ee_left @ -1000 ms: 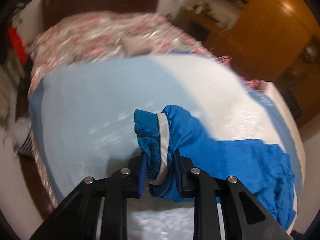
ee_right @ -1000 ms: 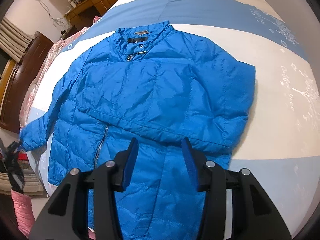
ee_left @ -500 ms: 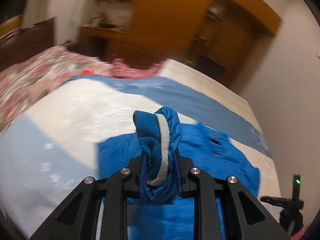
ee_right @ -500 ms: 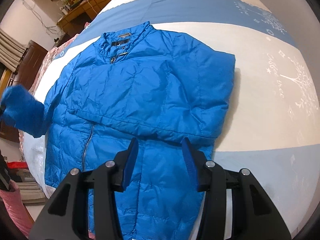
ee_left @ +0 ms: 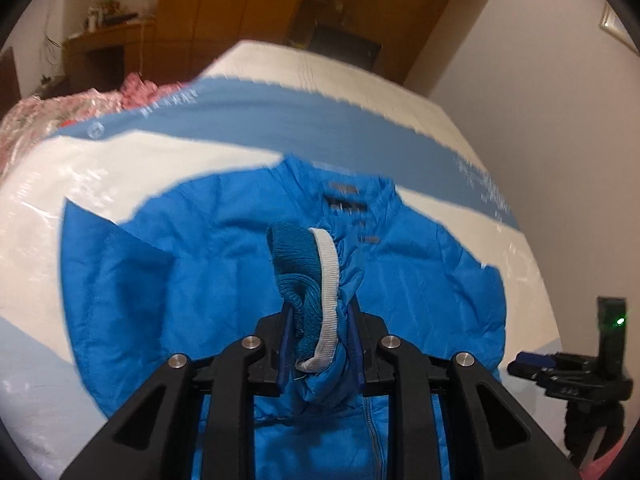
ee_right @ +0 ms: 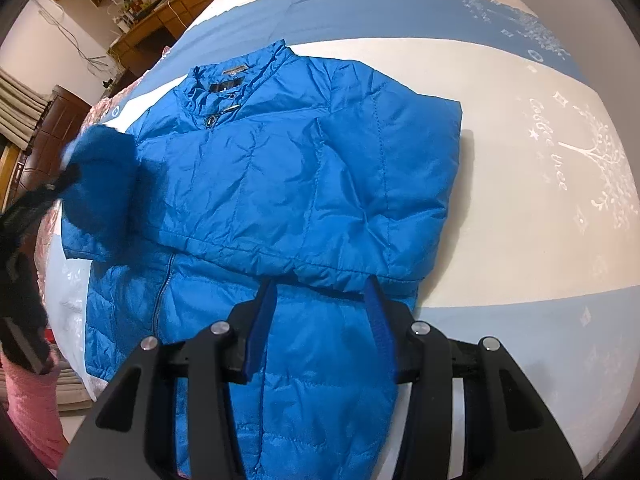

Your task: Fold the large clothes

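Blue jacket (ee_right: pixel 304 184) on bed (ee_right: pixel 520 200), sleeve fold under way: left gripper (ee_left: pixel 319 336) clamps cuff (ee_left: pixel 308 280) above chest, to be laid across it; right gripper (ee_right: pixel 320 332) hovers open near hem.

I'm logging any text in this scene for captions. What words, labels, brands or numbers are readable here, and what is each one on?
No text reads with certainty.
White script on the blue-and-cream printed bedspread, beside a white tree design: cursive, distorted, unreadable.
Dark neck label inside the collar of the blue puffer jacket: too small and blurred.
White print on the bedspread's far blue band, left wrist view: blurred.
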Demonstrator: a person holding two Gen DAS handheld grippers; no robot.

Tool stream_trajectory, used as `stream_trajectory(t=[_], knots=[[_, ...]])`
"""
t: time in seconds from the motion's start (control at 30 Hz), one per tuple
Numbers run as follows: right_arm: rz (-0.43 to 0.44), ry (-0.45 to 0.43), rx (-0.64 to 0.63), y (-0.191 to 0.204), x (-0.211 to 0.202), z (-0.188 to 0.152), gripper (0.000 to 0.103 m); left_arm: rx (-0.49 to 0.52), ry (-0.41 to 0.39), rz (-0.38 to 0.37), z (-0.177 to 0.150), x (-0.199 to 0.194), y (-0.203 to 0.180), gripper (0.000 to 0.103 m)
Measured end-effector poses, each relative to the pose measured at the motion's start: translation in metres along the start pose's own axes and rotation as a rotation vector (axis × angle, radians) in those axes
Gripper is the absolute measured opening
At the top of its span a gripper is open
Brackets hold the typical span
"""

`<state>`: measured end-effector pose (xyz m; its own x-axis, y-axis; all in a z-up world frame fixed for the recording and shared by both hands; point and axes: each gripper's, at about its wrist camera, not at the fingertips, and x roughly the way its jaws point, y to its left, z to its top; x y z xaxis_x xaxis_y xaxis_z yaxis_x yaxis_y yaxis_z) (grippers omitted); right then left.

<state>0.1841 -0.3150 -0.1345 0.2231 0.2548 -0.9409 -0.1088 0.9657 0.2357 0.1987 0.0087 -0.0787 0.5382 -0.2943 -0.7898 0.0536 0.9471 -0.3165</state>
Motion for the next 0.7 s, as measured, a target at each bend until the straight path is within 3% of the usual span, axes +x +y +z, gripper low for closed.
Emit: stream_trajectory(t=[0.17, 0.33, 0.43, 0.53, 0.6, 0.7], knots=[[0.016, 0.007, -0.026, 0.014, 0.006, 0.013, 0.049, 0.005, 0.085, -0.079, -0.012, 0.016, -0.004, 0.040], [0.078, 0.013, -0.066, 0.039, 0.013, 0.031, 0.051, -0.002, 0.058, -0.215, -0.012, -0.016, 0.002, 0.054], [0.127, 0.021, -0.080, 0.054, 0.018, 0.042, 0.054, 0.000, 0.032, -0.168, -0.008, -0.029, 0.014, 0.054], [0.207, 0.041, -0.078, 0.068, 0.027, 0.055, 0.064, 0.000, 0.033, -0.098, -0.005, -0.029, 0.032, 0.054], [0.194, 0.062, -0.086, 0.075, 0.036, 0.061, 0.074, -0.014, 0.043, -0.066, -0.005, -0.024, 0.044, 0.054], [0.156, 0.105, -0.076, 0.076, 0.057, 0.070, 0.075, -0.030, 0.049, -0.050, -0.006, -0.018, 0.055, 0.053]])
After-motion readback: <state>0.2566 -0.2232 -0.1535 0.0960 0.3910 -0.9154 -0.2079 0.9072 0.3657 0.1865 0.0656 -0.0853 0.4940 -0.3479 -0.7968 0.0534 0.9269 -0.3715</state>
